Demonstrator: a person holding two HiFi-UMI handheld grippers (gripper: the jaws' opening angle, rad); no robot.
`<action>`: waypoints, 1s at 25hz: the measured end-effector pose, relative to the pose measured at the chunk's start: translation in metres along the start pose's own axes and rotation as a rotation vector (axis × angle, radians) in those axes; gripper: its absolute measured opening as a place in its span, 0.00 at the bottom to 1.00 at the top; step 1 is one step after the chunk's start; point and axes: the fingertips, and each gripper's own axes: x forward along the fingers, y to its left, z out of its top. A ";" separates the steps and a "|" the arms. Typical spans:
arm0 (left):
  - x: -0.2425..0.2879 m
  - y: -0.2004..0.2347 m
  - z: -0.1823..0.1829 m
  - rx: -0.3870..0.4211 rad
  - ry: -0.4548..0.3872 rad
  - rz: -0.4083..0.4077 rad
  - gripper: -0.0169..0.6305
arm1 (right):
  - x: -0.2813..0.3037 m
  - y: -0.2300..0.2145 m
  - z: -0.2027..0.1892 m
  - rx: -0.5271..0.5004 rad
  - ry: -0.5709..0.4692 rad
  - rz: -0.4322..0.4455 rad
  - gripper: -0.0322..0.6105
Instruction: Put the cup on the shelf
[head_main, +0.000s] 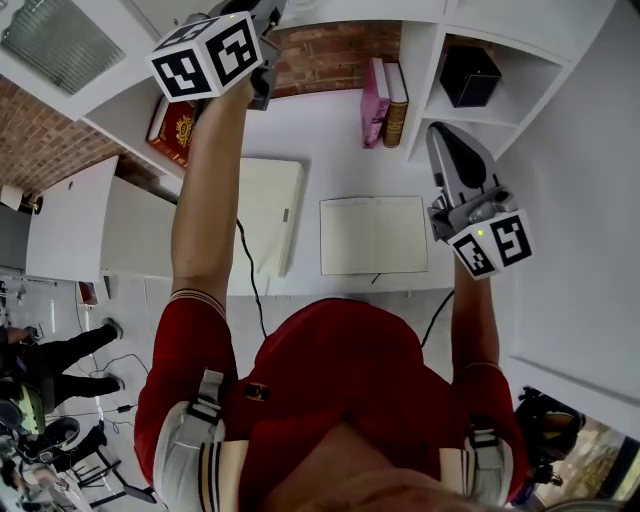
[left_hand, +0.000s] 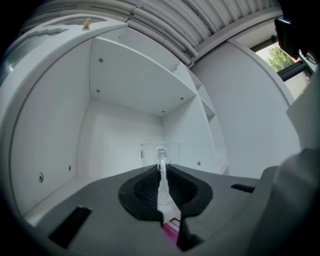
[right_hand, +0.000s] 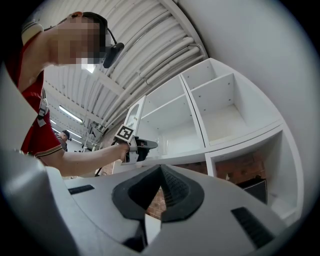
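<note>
My left gripper (left_hand: 162, 175) reaches up into a white shelf (left_hand: 120, 90) compartment. Its jaws are pinched on the near wall of the clear cup (left_hand: 161, 151), which stands upright at their far end. I can't tell whether the cup touches the compartment floor. My right gripper (right_hand: 160, 175), lower and to the right, is closed and empty.

Two upright books (head_main: 384, 102) stand behind a white pad (head_main: 373, 235) lying on the desk (head_main: 320, 140).

Left claw (left_hand: 161, 176) held high, clamped, right claw (right_hand: 160, 172) lower, closed
</note>
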 end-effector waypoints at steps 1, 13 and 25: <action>0.001 0.000 -0.001 0.002 0.008 0.005 0.07 | 0.000 -0.001 0.000 0.003 -0.001 -0.001 0.05; 0.001 0.002 -0.004 -0.019 0.000 0.039 0.07 | -0.003 0.001 -0.006 0.020 0.001 -0.001 0.05; -0.030 -0.007 -0.001 0.036 -0.086 0.032 0.21 | -0.008 0.014 -0.003 0.008 0.022 -0.008 0.05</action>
